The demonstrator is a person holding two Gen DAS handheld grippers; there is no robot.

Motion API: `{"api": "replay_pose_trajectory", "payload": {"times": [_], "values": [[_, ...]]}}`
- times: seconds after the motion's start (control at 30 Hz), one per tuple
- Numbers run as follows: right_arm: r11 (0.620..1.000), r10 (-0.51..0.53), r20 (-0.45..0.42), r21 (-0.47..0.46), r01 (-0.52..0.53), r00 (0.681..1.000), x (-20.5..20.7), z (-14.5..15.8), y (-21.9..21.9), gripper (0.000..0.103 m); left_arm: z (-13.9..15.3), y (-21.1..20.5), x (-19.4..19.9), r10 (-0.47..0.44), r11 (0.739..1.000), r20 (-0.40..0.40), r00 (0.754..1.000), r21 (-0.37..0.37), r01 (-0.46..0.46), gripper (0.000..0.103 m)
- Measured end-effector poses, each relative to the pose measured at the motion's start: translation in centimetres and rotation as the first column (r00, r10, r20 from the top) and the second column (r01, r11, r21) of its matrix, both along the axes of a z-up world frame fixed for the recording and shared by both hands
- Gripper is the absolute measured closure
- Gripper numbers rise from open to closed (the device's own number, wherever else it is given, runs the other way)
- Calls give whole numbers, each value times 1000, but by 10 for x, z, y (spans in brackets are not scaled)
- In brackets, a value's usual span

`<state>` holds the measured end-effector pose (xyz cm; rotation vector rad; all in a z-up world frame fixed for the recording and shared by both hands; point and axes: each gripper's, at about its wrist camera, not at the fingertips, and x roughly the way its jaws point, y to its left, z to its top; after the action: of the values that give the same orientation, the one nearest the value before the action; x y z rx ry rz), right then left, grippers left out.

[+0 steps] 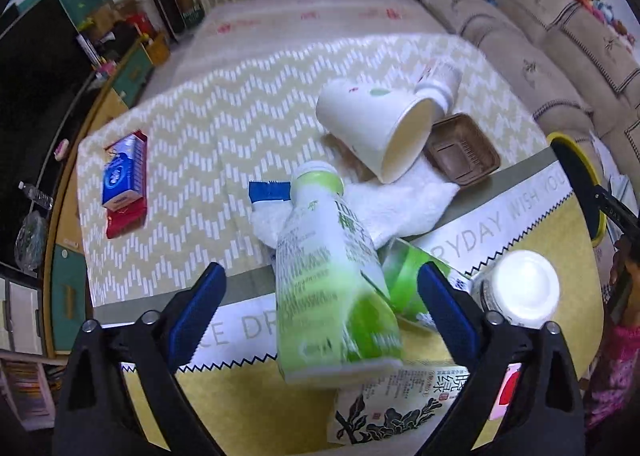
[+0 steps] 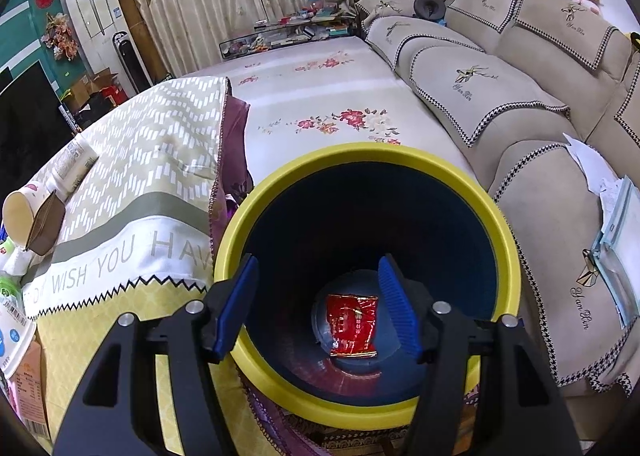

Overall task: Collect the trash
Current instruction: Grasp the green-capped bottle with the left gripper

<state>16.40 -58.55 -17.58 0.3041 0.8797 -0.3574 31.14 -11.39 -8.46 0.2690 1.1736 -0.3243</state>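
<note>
Below left hand-held gripper [image 1: 320,312], green bottle [image 1: 332,280]

Your left wrist camera looks steeply down along its two blue fingers, close over the table, where a green bottle [image 1: 336,276] fills the middle of the frame. A white paper cup [image 1: 372,128] lies at 1 o'clock, and the yellow bin rim [image 1: 580,184] cuts in at 3 o'clock. Your right wrist camera tilts down into that same bin [image 2: 364,160] from just above its mouth. Both views share the tablecloth [image 2: 132,160], the cup [image 2: 18,216] at 9 o'clock and the sofa [image 2: 520,96] beyond.
</note>
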Motion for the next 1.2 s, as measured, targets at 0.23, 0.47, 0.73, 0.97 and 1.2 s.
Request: {"api": "replay_pose_trajectory", "payload": {"times": [0.23, 0.47, 0.73, 0.97, 1.2], "values": [[1000, 12, -9, 3, -12, 1000, -2, -4, 0, 40, -25, -4, 32, 21, 1000, -142, 990, 18, -19, 15], [1000, -9, -12, 14, 9, 1000, -8, -8, -8, 40, -28, -1, 31, 34, 999, -200, 979, 0, -34, 44], [1000, 15, -13, 19, -15, 1000, -7, -8, -1, 40, 0, 7, 10, 40, 998, -89, 995, -38, -43, 45], [1000, 18, 10, 15, -18, 1000, -8, 1, 1, 40, 60, -3, -17, -17, 998, 36, 999, -66, 20, 51], [999, 31, 7, 18, -31, 1000, -11, 0, 5, 40, 63, -25, -35, -69, 996, 51, 996, -61, 72, 51]]}}
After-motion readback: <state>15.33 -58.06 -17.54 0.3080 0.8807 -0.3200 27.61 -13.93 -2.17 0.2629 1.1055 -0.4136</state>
